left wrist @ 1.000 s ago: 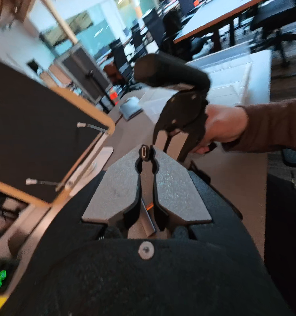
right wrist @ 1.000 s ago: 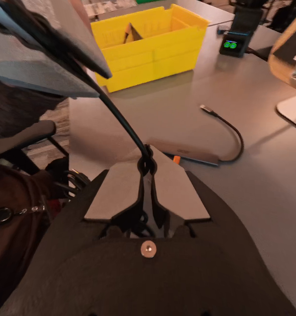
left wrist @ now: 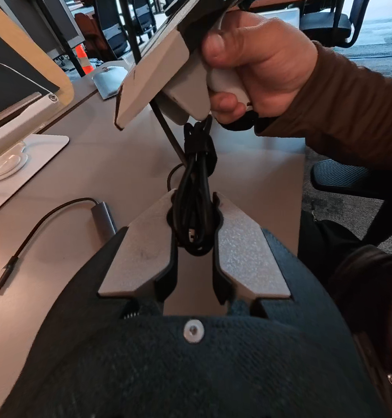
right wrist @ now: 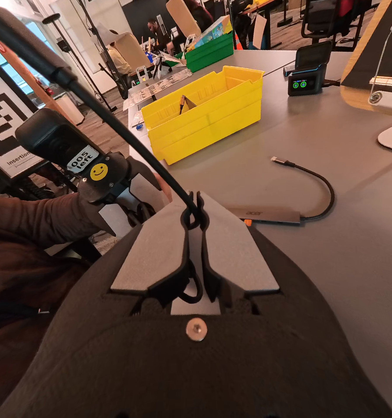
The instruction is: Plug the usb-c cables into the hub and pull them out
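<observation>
My left gripper (left wrist: 193,199) is closed around a strapped coil of black USB-C cable (left wrist: 196,181), its jaws touching both sides. The coil hangs under the right gripper's fingers (left wrist: 149,74), which a hand holds above. In the right wrist view my right gripper (right wrist: 196,199) is shut on a single strand of the black cable (right wrist: 122,129), which runs up to the left. The grey hub (right wrist: 269,213) lies on the table just beyond it, with its own short lead ending in a plug (right wrist: 278,161). The hub (left wrist: 102,217) also shows left of my left gripper.
A yellow bin (right wrist: 204,117) stands behind the hub. A small black device with green lights (right wrist: 303,83) sits farther back. A monitor stand base (left wrist: 20,158) is at the left. The table edge (left wrist: 303,181) runs on the right, with an office chair beyond.
My left gripper held a USB-C plug at its tips; now it has dropped lower and holds the coiled cable. The right gripper has risen above it, still shut on the cable.
</observation>
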A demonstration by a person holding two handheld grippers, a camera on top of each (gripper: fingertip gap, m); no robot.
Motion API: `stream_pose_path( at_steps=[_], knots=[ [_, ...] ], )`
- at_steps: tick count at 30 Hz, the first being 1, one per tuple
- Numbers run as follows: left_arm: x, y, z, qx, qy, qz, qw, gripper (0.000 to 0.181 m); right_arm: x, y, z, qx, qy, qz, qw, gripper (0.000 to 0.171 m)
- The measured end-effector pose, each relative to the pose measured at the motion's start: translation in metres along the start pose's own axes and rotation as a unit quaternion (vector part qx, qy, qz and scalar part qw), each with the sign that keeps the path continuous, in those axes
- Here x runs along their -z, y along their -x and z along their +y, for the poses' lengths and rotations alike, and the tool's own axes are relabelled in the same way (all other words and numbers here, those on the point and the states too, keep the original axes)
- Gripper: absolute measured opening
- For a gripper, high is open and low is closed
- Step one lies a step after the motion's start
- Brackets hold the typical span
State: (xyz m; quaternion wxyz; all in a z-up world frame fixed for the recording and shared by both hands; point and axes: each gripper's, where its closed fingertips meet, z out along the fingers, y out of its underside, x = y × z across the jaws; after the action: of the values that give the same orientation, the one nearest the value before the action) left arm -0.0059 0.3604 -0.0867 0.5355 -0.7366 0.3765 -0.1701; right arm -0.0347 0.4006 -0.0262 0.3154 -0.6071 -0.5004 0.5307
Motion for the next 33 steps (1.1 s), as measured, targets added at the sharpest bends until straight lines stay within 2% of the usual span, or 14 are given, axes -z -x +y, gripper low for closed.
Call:
stream_pose_path(
  at_steps=[9, 13, 15, 19, 21, 25, 28, 30, 33],
  knots=[
    [0.002, 0.001, 0.014, 0.026, 0.028, 0.015, 0.999, 0.029, -0.003, 0.000, 0.006, 0.007, 0.017, 0.002, 1.000, 0.000],
    [0.011, 0.012, 0.025, 0.013, 0.063, -0.009, 0.998, 0.031, 0.007, -0.014, 0.001, 0.044, 0.014, 0.070, 0.996, 0.000],
    [0.019, 0.020, 0.023, 0.015, 0.061, -0.022, 0.998, 0.035, 0.021, -0.026, -0.007, 0.086, 0.009, 0.133, 0.987, 0.000],
    [0.029, 0.017, -0.006, 0.051, -0.007, -0.009, 0.999, 0.046, 0.051, -0.050, -0.023, 0.236, 0.023, 0.307, 0.922, 0.000],
    [0.027, 0.018, -0.018, 0.066, -0.036, -0.023, 0.997, 0.056, 0.052, -0.052, -0.024, 0.305, 0.042, 0.356, 0.882, 0.000],
    [0.023, 0.025, -0.029, 0.103, -0.072, -0.057, 0.990, 0.061, 0.044, -0.050, -0.021, 0.398, 0.062, 0.416, 0.815, 0.000],
    [0.024, 0.020, -0.042, 0.152, -0.109, -0.033, 0.982, 0.061, 0.039, -0.043, -0.029, 0.466, 0.052, 0.469, 0.749, 0.000],
    [0.031, 0.022, -0.053, 0.168, -0.142, -0.030, 0.975, 0.054, 0.033, -0.037, -0.030, 0.504, 0.056, 0.487, 0.711, 0.000],
    [0.039, 0.023, -0.063, 0.173, -0.173, -0.028, 0.969, 0.041, 0.032, -0.036, -0.030, 0.524, 0.063, 0.515, 0.675, 0.000]
  ],
)
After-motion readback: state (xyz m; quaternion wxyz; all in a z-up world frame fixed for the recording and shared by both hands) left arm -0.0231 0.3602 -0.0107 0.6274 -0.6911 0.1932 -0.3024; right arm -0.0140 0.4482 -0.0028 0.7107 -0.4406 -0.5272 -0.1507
